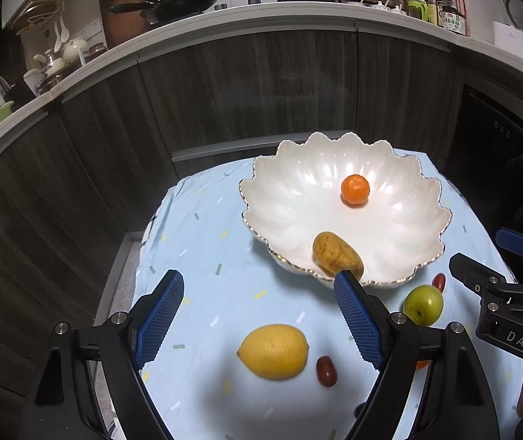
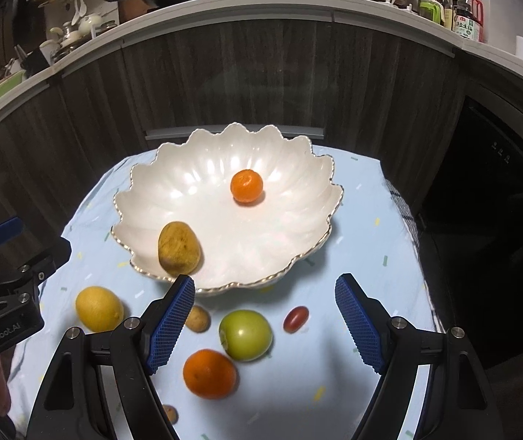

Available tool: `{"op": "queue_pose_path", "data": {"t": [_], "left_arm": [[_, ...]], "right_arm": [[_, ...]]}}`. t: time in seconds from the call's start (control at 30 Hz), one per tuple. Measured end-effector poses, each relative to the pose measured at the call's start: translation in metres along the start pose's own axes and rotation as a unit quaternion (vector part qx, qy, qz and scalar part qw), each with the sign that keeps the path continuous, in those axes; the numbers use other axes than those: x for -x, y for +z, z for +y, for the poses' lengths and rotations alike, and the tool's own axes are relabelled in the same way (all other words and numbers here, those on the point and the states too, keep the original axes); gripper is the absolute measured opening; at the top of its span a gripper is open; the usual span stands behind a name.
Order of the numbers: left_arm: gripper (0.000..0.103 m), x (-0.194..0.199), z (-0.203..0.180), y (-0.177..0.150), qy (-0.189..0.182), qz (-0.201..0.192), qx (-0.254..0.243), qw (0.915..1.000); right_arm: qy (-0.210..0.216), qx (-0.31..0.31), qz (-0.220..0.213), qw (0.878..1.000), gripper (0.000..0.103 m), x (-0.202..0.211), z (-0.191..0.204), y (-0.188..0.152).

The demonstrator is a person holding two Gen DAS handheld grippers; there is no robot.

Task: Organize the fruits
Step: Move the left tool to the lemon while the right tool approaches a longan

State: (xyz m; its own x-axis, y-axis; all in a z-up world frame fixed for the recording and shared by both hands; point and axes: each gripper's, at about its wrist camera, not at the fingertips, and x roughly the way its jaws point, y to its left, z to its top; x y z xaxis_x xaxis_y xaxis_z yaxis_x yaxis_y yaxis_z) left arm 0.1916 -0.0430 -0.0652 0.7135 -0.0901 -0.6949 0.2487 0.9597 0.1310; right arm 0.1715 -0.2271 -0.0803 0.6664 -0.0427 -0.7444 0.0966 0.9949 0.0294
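While both claws hang released and empty: pick-up step, judged. Left gripper (image 1: 259, 317) over matte lemon (image 1: 273, 351); right gripper (image 2: 265, 317) over glossy green apple (image 2: 245, 334). Scalloped pearly bowl (image 2: 144, 198) just beyond, holding small orange (image 2: 246, 186), speckled oval fruit (image 2: 179, 248). Next: lower, close, lift over rim.

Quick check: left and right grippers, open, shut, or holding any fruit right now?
Left gripper: open, holding nothing, above the lemon.
Right gripper: open, holding nothing, above the green fruit.
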Motion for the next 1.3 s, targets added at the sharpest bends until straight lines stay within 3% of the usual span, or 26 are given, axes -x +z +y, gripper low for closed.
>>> {"op": "queue_pose_path", "data": {"t": [0.77,1.3], "left_arm": [[0.084,0.013,-0.001,-0.047,-0.003,0.009,-0.022,0.9997],[0.084,0.006,0.007,-0.075,-0.037,0.023,-0.038,0.9983]], "right_arm": [[0.013,0.02,0.027,0.999,0.08,0.006,0.018,-0.041],[0.041,0.031,0.063,0.997,0.079,0.006,0.044,-0.073]]}}
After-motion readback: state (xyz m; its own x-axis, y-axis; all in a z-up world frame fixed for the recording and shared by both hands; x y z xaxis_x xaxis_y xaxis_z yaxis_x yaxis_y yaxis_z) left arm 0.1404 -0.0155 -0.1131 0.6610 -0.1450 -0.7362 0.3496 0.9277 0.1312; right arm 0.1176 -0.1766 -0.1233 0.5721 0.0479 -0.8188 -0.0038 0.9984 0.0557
